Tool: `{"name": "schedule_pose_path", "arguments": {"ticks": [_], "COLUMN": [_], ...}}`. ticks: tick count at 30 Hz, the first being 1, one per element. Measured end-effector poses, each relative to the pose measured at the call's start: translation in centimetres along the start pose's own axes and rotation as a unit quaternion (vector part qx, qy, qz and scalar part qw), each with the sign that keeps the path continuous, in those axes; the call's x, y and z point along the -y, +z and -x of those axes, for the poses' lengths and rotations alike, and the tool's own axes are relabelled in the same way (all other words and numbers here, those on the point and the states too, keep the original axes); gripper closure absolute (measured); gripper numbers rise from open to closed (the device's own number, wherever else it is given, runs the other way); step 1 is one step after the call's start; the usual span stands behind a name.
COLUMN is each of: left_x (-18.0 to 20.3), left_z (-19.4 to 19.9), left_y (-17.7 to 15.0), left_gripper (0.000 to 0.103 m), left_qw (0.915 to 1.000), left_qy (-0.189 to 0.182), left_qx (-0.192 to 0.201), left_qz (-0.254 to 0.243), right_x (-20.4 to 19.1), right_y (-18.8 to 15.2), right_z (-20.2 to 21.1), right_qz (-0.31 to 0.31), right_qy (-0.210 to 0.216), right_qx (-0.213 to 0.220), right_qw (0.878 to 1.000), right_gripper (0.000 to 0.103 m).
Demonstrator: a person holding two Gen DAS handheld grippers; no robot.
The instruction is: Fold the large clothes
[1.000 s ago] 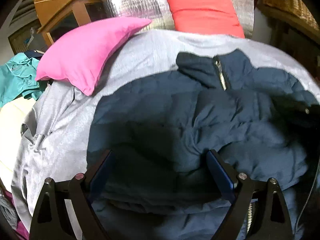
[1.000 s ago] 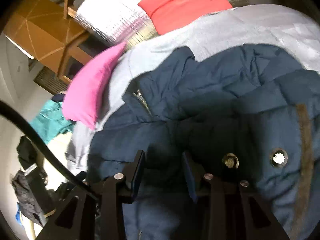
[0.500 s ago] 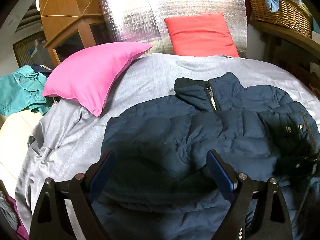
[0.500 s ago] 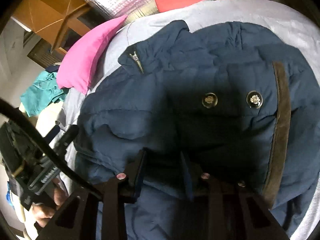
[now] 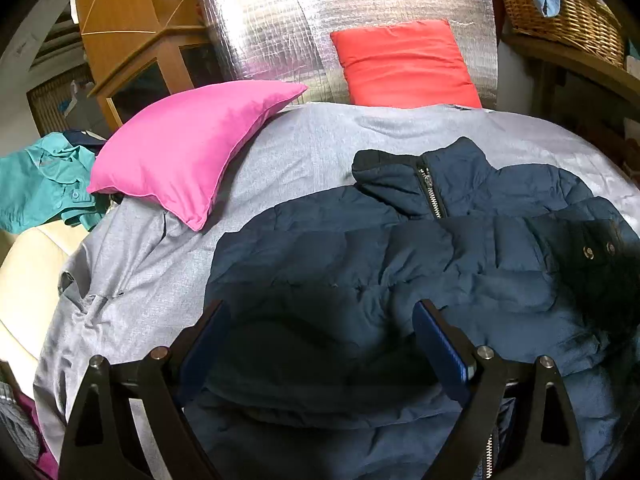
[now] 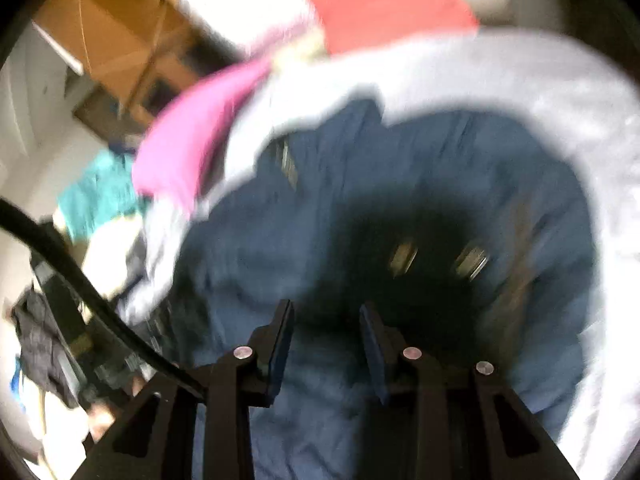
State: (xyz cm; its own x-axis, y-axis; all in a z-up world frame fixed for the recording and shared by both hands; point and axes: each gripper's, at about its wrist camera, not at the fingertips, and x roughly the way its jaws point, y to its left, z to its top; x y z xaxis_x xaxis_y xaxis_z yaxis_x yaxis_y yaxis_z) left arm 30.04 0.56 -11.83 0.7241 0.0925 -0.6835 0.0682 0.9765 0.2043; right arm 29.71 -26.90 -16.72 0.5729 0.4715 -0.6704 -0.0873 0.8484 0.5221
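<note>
A navy quilted jacket (image 5: 400,264) lies on the grey bed cover (image 5: 328,136), its zipped collar toward the pillows and a sleeve with two metal snaps folded over its right side. My left gripper (image 5: 320,328) hovers wide open and empty above the jacket's near part. In the blurred right wrist view the jacket (image 6: 400,208) fills the centre, its snaps showing. My right gripper (image 6: 326,320) is above it, jaws partly apart, with nothing seen between them.
A pink pillow (image 5: 188,148) and a red pillow (image 5: 404,64) sit at the bed's far side against silver foil. Teal clothing (image 5: 44,184) lies at left, a wooden cabinet (image 5: 132,40) behind it, a wicker basket (image 5: 560,8) on a shelf at right.
Both grippers have pulled back and up from the jacket. The sleeve with the snaps now lies folded across the jacket's right side. The right wrist view has become motion-blurred.
</note>
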Motion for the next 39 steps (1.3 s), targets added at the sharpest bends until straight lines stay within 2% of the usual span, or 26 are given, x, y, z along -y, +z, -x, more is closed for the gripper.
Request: {"name": "schedule_pose_path", "arguments": {"ticks": [1, 3, 6, 9, 11, 15, 18, 21, 24, 27, 29, 31, 32, 34, 36, 37, 39], "left_x": [0.0, 0.1, 0.4, 0.5, 0.6, 0.4, 0.2, -0.1, -0.9, -1.4, -1.8, -2.1, -2.3, -2.5, -2.6, -2.6, -2.4], "left_z": [-0.1, -0.3, -0.6, -1.2, -1.6, -1.2, -0.5, -0.6, -1.8, -4.0, -4.0, -3.0, -2.3, -1.0, 0.1, 0.5, 0.9], "left_y": [0.0, 0.0, -0.2, -0.5, -0.6, -0.5, -0.4, -0.6, -1.1, -2.2, -2.4, -2.4, -2.5, -2.8, -3.5, -3.9, -4.9], "left_gripper": [0.011, 0.011, 0.011, 0.011, 0.011, 0.011, 0.011, 0.011, 0.011, 0.011, 0.011, 0.011, 0.011, 0.011, 0.011, 0.011, 0.011], "left_qw": [1.0, 1.0, 0.9999, 0.9998, 0.9997, 0.9998, 1.0, 0.9999, 0.999, 0.9952, 0.9943, 0.9952, 0.996, 0.9969, 0.9975, 0.9976, 0.9973], "left_qy": [-0.001, -0.001, 0.002, 0.0, 0.002, 0.001, -0.002, 0.007, 0.013, -0.002, -0.01, -0.01, -0.01, -0.01, -0.01, -0.008, -0.003], "left_qx": [0.0, -0.002, -0.006, -0.015, -0.022, -0.015, -0.005, -0.013, -0.043, -0.097, -0.103, -0.094, -0.085, -0.073, -0.065, -0.065, -0.072], "left_qz": [0.0, -0.001, -0.008, -0.012, -0.014, -0.01, -0.006, -0.007, 0.002, 0.015, 0.024, 0.027, 0.028, 0.028, 0.025, 0.021, 0.011], "right_x": [0.9, 2.7, 6.0, 9.1, 9.6, 9.0, 7.6, 5.8, 4.0, 4.2, 4.9, 5.0, 4.9, 4.8, 5.3, 5.9, 6.9], "right_y": [0.7, 1.6, 2.2, 2.3, 2.3, 2.4, 1.9, 0.9, -0.8, -2.3, -2.9, -3.0, -2.9, -2.7, -3.2, -3.6, -4.4], "right_z": [1.5, 2.9, 2.7, -0.4, -1.4, 0.4, 2.0, 3.3, 3.4, 2.0, 0.9, 2.1, 3.4, 5.9, 8.7, 9.9, 10.8], "right_qz": [-0.021, -0.059, -0.115, -0.162, -0.173, -0.179, -0.159, -0.124, -0.086, -0.074, -0.078, -0.088, -0.088, -0.083, -0.094, -0.102, -0.119], "right_qy": [-0.014, -0.043, -0.064, -0.064, -0.063, -0.043, -0.038, -0.035, -0.031, -0.037, -0.041, -0.028, -0.017, -0.013, -0.005, 0.003, -0.004], "right_qx": [0.047, 0.102, 0.129, 0.088, 0.08, 0.091, 0.09, 0.079, 0.051, 0.014, -0.014, 0.0, 0.022, 0.07, 0.121, 0.134, 0.131], "right_qw": [0.999, 0.992, 0.983, 0.981, 0.98, 0.979, 0.982, 0.989, 0.994, 0.996, 0.996, 0.996, 0.996, 0.994, 0.988, 0.986, 0.984], "right_gripper": [0.065, 0.066, 0.064, 0.063, 0.064, 0.064, 0.064, 0.064, 0.063, 0.063, 0.063, 0.063, 0.063, 0.054, 0.051, 0.051, 0.051]}}
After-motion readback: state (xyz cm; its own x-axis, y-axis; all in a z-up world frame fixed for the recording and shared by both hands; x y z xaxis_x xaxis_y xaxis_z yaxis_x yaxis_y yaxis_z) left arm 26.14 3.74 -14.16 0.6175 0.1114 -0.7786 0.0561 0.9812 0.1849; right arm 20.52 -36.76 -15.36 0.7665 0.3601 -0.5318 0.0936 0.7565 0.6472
